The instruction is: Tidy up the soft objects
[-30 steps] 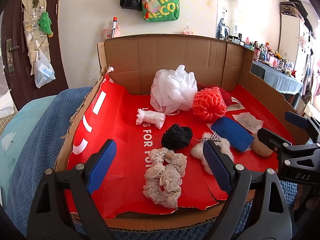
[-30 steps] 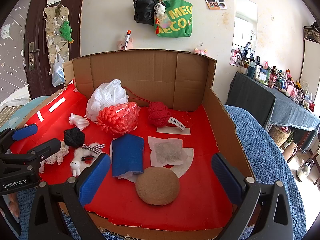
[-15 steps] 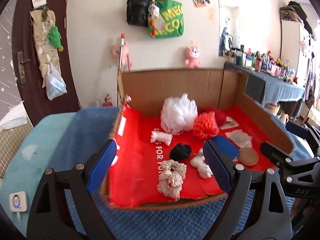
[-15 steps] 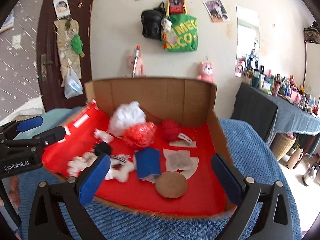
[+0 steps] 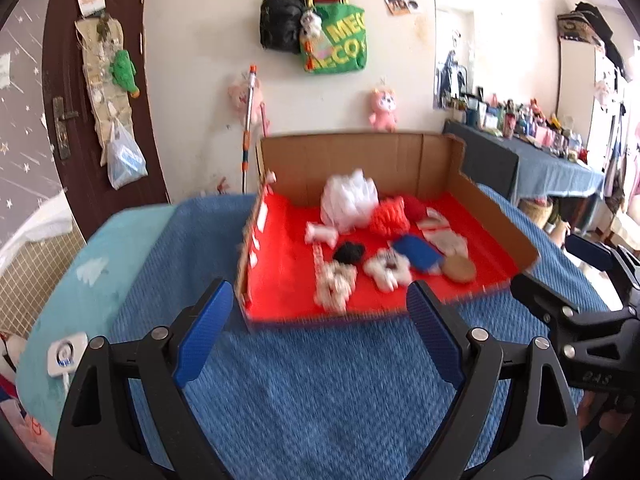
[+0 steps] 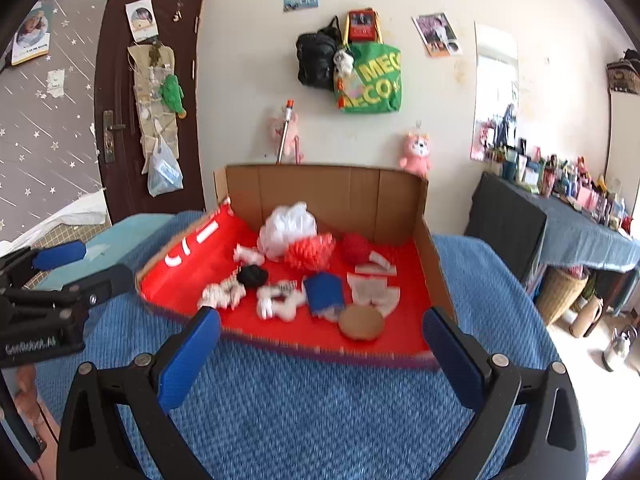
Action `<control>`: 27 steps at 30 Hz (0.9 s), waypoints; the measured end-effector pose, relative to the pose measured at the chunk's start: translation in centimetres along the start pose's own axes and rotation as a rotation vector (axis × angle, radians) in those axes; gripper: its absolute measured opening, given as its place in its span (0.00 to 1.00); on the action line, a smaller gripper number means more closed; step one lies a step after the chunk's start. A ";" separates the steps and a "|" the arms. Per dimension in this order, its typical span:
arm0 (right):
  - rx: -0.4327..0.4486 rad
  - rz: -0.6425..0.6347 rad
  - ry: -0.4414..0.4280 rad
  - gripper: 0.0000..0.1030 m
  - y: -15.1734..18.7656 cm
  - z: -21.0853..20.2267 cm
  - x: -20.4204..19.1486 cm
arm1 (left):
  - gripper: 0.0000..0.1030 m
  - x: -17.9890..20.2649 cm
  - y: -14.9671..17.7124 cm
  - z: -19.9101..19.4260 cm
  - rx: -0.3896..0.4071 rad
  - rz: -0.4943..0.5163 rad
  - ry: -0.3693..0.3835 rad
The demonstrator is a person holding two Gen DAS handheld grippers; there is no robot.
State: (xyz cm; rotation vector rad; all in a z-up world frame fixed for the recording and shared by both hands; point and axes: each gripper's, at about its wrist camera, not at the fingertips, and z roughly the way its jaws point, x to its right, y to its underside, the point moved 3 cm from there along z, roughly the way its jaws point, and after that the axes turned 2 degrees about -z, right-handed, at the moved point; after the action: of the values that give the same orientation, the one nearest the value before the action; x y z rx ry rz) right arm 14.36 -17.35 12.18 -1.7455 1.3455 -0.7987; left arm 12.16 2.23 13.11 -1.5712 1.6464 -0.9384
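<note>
A cardboard box [image 5: 360,152] [image 6: 320,184] with a red floor sits on a blue blanket. In it lie a white mesh puff [image 5: 350,200] [image 6: 286,230], an orange-red puff [image 5: 388,216] [image 6: 310,252], a red ball [image 6: 355,248], a black scrunchie [image 5: 349,252] [image 6: 252,276], a cream knitted piece [image 5: 335,284] [image 6: 222,294], a white fluffy toy [image 5: 386,270] [image 6: 280,298], a blue cloth [image 5: 416,254] [image 6: 324,292] and a tan round pad [image 5: 459,268] [image 6: 361,322]. My left gripper [image 5: 320,344] and right gripper [image 6: 320,360] are open and empty, both over the blanket in front of the box.
The blue blanket [image 5: 320,400] covers the bed before the box. A teal sheet [image 5: 80,264] lies left. A door [image 6: 120,100] is far left. A dark table [image 6: 560,232] with bottles stands right. Bags [image 6: 360,72] hang on the wall.
Both grippers have pulled back and up from the box, so it looks smaller and farther. Both stay open. The objects in the box have not moved.
</note>
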 end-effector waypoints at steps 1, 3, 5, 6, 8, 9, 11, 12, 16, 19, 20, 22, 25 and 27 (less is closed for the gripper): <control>-0.020 0.009 0.000 1.00 0.6 0.2 0.1 | 0.87 0.1 0.6 0.0 -0.019 -0.001 0.005; -0.050 0.017 0.009 1.00 1.4 0.6 0.3 | 0.87 0.2 1.7 0.3 -0.053 -0.010 0.021; -0.092 0.024 0.024 1.00 2.4 1.4 0.5 | 0.87 0.4 2.8 0.9 -0.085 -0.019 0.041; -0.114 0.026 0.028 1.00 3.0 1.8 0.6 | 0.87 0.5 3.4 1.3 -0.102 -0.020 0.047; -0.169 0.034 0.036 1.00 4.2 3.0 0.9 | 0.87 0.5 4.8 2.4 -0.137 -0.021 0.048; -0.193 0.039 0.037 1.00 4.7 3.5 1.0 | 0.87 0.6 5.3 2.9 -0.152 -0.023 0.047; -0.245 0.046 0.043 1.00 5.8 4.7 1.2 | 0.87 0.4 6.5 4.3 -0.197 -0.036 0.048; -0.260 0.046 0.049 1.00 6.1 5.0 1.2 | 0.87 0.3 7.0 5.0 -0.215 -0.042 0.048; -0.330 0.043 0.082 1.00 7.7 6.7 1.4 | 0.87 0.2 8.5 7.6 -0.283 -0.050 0.027; -0.376 0.061 0.086 1.00 8.4 7.6 1.7 | 0.87 0.2 9.1 8.9 -0.308 -0.051 0.027; -0.389 0.069 0.091 1.00 8.6 7.8 1.8 | 0.88 0.2 9.4 9.4 -0.320 -0.049 0.024; -0.416 0.083 0.088 1.00 8.9 8.2 2.1 | 0.92 0.3 9.8 10.1 -0.336 -0.043 0.015; -0.422 0.104 0.082 1.00 9.2 8.3 2.5 | 0.96 0.5 10.0 10.4 -0.335 -0.038 0.021; -0.424 0.105 0.082 1.00 9.3 8.2 2.6 | 0.98 0.6 10.0 10.6 -0.347 -0.028 0.011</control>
State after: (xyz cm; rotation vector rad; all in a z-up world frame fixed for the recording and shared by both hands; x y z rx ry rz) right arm 17.42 -19.53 0.06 -1.9561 1.7435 -0.5573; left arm 15.96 1.23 -0.92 -1.8213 1.8740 -0.7013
